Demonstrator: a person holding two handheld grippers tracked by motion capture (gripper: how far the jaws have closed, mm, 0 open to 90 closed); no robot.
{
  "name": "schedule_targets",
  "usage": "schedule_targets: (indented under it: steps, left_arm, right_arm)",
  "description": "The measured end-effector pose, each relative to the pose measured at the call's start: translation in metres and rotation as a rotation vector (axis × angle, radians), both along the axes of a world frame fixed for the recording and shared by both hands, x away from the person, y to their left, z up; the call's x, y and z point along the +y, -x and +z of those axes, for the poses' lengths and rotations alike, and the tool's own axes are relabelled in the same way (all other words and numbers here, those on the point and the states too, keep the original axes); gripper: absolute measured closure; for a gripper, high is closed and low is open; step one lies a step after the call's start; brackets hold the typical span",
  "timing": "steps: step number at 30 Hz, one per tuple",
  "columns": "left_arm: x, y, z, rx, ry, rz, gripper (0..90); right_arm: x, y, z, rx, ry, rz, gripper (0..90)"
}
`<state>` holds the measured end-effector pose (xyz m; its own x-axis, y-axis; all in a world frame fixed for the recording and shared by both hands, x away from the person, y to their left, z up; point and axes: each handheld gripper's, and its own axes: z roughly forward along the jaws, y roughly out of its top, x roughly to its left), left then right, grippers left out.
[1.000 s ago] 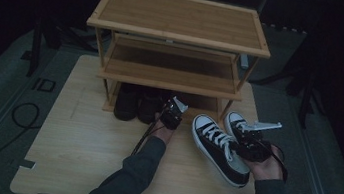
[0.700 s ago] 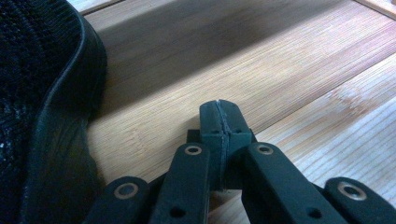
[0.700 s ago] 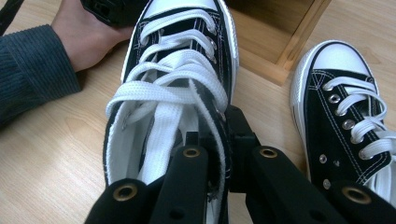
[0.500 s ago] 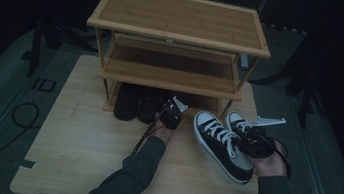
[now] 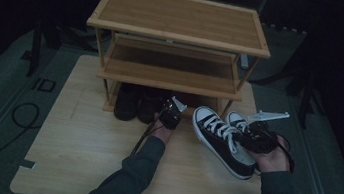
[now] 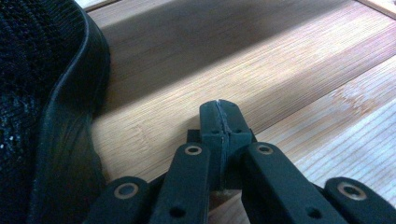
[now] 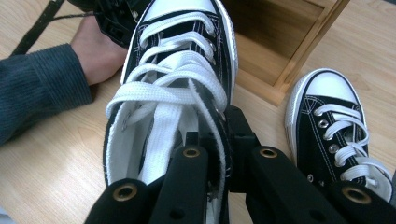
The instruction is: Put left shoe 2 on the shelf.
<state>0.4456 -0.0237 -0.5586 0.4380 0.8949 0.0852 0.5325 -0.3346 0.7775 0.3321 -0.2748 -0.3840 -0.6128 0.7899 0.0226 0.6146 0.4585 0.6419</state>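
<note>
A black-and-white lace-up sneaker [image 5: 219, 139] [image 7: 175, 70] lies on the bamboo mat in front of the shoe rack [image 5: 179, 27]. My right gripper [image 5: 248, 137] [image 7: 215, 137] is shut on its collar wall, one jaw inside the shoe and one outside. The matching sneaker [image 5: 237, 120] [image 7: 334, 121] stands just to its right, beside the rack's front leg. My left gripper [image 5: 169, 112] [image 6: 220, 116] is shut on nothing, its tip low over the wood beside a black shoe [image 6: 46, 116].
A pair of black shoes [image 5: 136, 103] sits under the rack's lowest shelf at the left. The rack's corner post [image 7: 303, 51] is close ahead of the held sneaker. The left hand [image 7: 93, 51] rests on the mat near the sneaker's toe. A cable [image 5: 21, 117] lies left of the mat.
The right gripper has nudged the held sneaker slightly toward the rack. The left gripper has stayed where it was.
</note>
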Motion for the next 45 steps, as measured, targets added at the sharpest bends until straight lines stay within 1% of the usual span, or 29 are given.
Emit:
schedule_targets:
  steps: [7,10,15,18,20,21,36,38,41,42,43,45]
  left_arm:
    - [0.000,0.000,0.000,-0.002,0.004,0.003,90.0]
    - [0.000,0.000,0.000,0.001,-0.002,-0.001,90.0]
    - [-0.001,0.000,0.000,-0.004,0.004,0.004,90.0]
    - [0.000,0.000,0.000,-0.002,-0.001,0.003,90.0]
    - [-0.001,0.000,-0.001,-0.007,0.013,0.011,90.0]
    - [0.000,0.000,0.001,0.005,-0.013,-0.006,90.0]
    - [0.000,0.000,0.000,0.002,-0.008,-0.005,90.0]
    - [0.000,0.000,0.000,0.000,-0.010,-0.003,90.0]
    - [0.000,0.000,0.001,-0.003,-0.015,0.001,90.0]
    - [-0.001,0.001,0.000,-0.002,-0.012,0.010,90.0]
    - [0.000,0.001,0.001,-0.001,-0.019,0.005,90.0]
    - [0.000,0.001,0.001,0.001,-0.018,0.003,90.0]
  right_arm:
    - [-0.001,0.001,0.007,-0.013,-0.007,0.007,87.9]
    - [-0.001,0.000,0.011,-0.018,-0.012,0.010,87.9]
    - [0.001,-0.001,0.018,-0.027,-0.017,0.016,87.9]
    - [0.002,-0.002,0.022,-0.036,-0.018,0.020,87.9]
    - [0.003,-0.002,0.025,-0.041,-0.021,0.024,87.9]
    - [0.003,-0.003,0.026,-0.044,-0.024,0.028,87.9]
    - [0.010,-0.008,0.039,-0.062,-0.058,0.051,87.9]
    - [0.010,-0.009,0.040,-0.065,-0.070,0.052,87.9]
    - [0.010,-0.010,0.043,-0.070,-0.075,0.057,87.9]
    - [0.011,-0.010,0.044,-0.075,-0.074,0.061,87.9]
    - [0.011,-0.010,0.045,-0.078,-0.074,0.065,87.9]
    - [0.013,-0.011,0.048,-0.082,-0.080,0.078,87.9]
